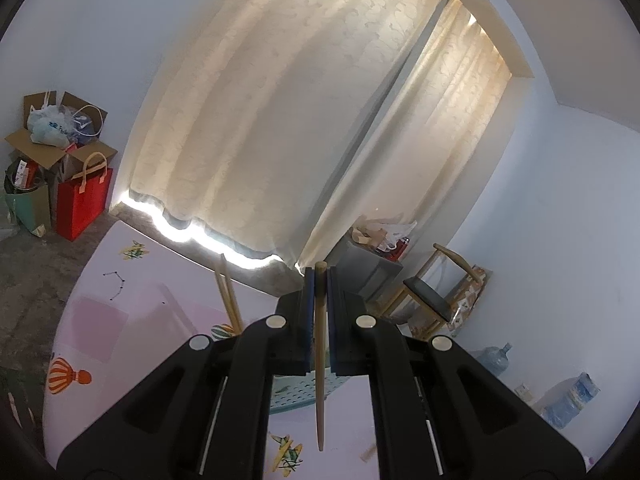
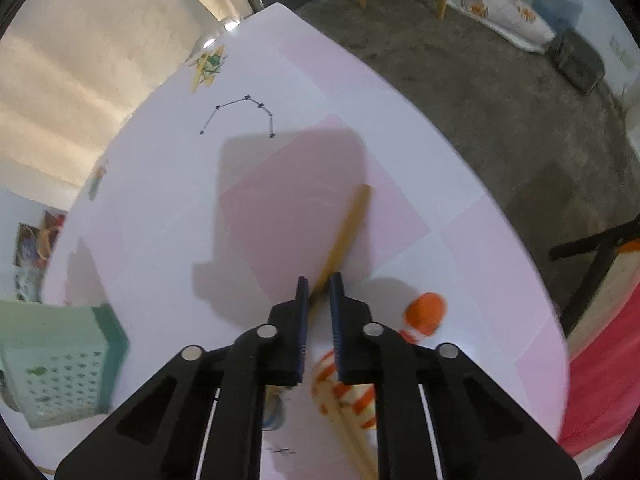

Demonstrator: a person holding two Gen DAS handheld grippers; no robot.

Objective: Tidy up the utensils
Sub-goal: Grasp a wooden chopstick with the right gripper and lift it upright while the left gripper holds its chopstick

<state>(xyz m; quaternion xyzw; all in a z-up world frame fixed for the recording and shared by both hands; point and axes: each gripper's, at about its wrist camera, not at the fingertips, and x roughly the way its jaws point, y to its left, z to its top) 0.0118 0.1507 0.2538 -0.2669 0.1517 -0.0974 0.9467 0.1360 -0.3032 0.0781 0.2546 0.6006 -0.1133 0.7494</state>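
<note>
My left gripper [image 1: 319,276] is shut on a light wooden chopstick [image 1: 320,380], which runs upright between the pads and sticks out below them. Two more chopsticks [image 1: 227,292] rise behind its left finger. A pale green perforated basket [image 1: 298,396] shows beneath it. My right gripper [image 2: 319,280] points down at the pink table [image 2: 160,208], its narrow jaws closed on the near end of a chopstick [image 2: 347,228] that slants away up to the right. Blurred chopsticks [image 2: 352,436] lie under the right finger. The green basket [image 2: 60,360] stands at the left.
The table edge curves along the right, with grey floor [image 2: 500,120] beyond. A black stand [image 2: 592,256] and red fabric [image 2: 608,380] are at the right. In the left wrist view, a chair [image 1: 428,300], boxes and bags [image 1: 64,160] and curtains [image 1: 280,120] stand beyond the table.
</note>
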